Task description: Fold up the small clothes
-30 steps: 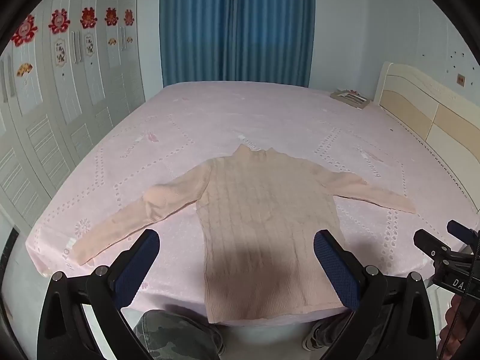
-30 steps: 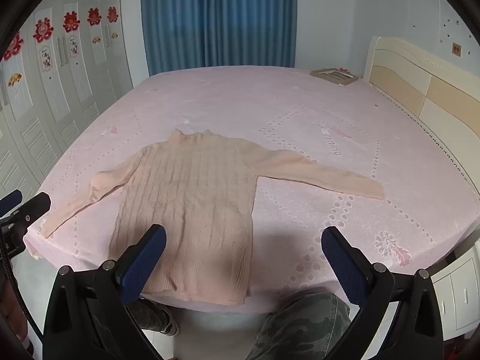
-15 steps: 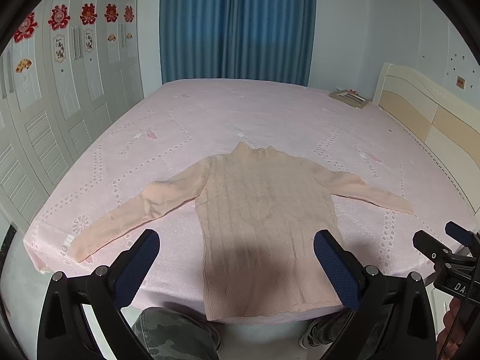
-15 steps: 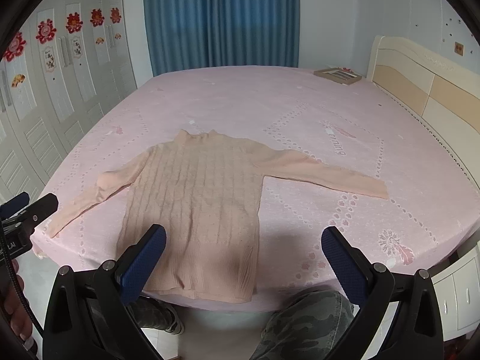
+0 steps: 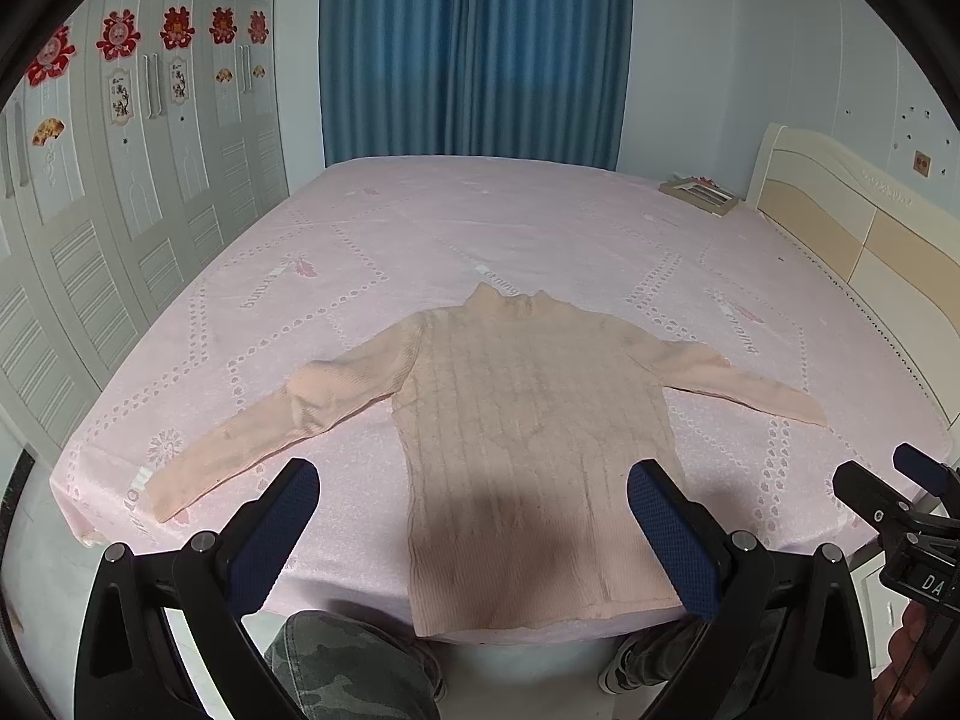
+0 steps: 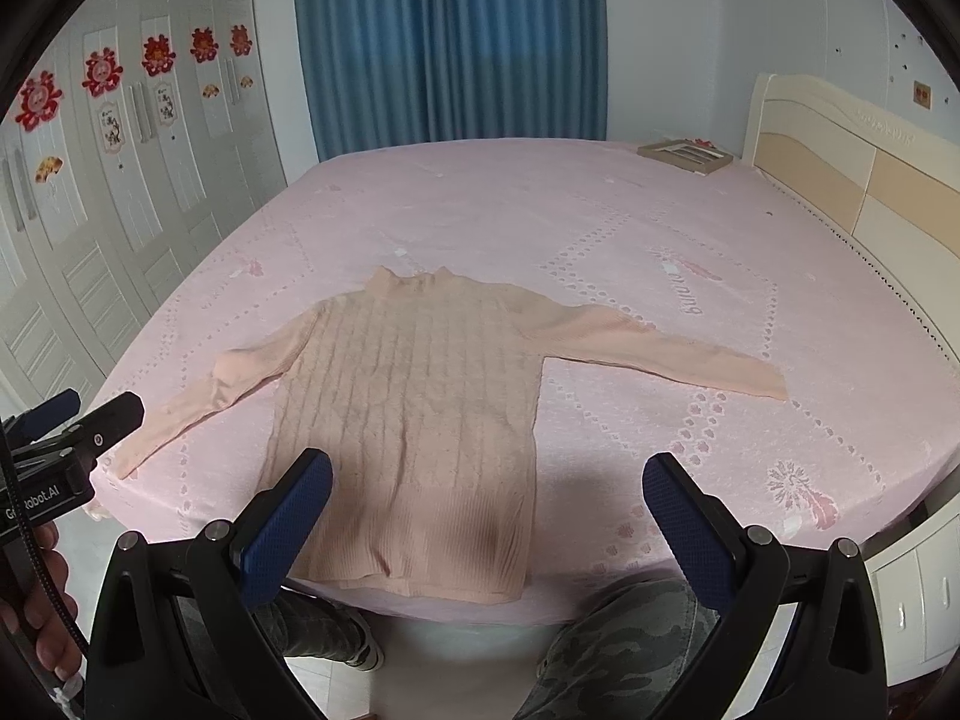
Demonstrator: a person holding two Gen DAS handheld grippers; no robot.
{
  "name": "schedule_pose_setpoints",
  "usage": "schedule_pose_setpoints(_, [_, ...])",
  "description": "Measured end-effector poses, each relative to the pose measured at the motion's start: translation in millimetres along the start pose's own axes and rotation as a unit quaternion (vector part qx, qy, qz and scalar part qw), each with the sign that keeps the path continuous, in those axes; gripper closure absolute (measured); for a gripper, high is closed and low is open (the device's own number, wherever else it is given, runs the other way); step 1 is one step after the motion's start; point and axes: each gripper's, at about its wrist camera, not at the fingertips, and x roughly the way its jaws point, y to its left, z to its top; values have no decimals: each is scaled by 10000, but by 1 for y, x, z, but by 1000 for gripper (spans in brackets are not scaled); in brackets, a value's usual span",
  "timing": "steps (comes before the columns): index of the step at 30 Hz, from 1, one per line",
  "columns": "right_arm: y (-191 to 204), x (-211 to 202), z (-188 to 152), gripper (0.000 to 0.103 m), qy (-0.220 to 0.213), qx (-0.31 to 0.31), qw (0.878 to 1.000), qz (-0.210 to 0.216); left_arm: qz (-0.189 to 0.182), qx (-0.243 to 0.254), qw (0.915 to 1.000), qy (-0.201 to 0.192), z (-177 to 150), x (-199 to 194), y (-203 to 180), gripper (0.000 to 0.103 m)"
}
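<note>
A small peach ribbed sweater [image 5: 528, 420] [image 6: 414, 402] lies flat on the pink bed, collar away from me, both sleeves spread out to the sides and its hem at the near edge. My left gripper [image 5: 474, 498] hangs open in the air above the hem, holding nothing. My right gripper [image 6: 489, 495] is open too, above the hem's right corner, and empty. Each gripper shows at the edge of the other's view: the right gripper [image 5: 900, 498] at the far right, the left gripper [image 6: 72, 426] at the far left.
The pink bed sheet [image 5: 510, 228] stretches far behind the sweater. A headboard [image 6: 852, 162] stands at the right, white wardrobe doors [image 5: 120, 180] at the left, blue curtains [image 6: 450, 42] at the back. A flat box [image 5: 702, 195] lies near the headboard. A person's camouflage trousers [image 6: 612, 654] are below.
Both grippers have drawn back and risen slightly, so the sweater sits a little lower and farther in each view. The sweater itself has not moved.
</note>
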Motion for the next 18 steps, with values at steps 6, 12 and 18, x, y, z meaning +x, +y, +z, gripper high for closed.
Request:
schedule_pose_setpoints(6, [-2,-2,-1,1,-8,30,10000,52,-7,59,10000,-8,0,-1,-4,0])
schedule_pose_setpoints(12, [-3,-4,2,1,-54,40,9999,136,7,47,10000,3,1,2,-6,0])
schedule_pose_setpoints(18, [-3,-4,3,1,-71,33,9998,179,24,20,10000,9,3,4,-6,0])
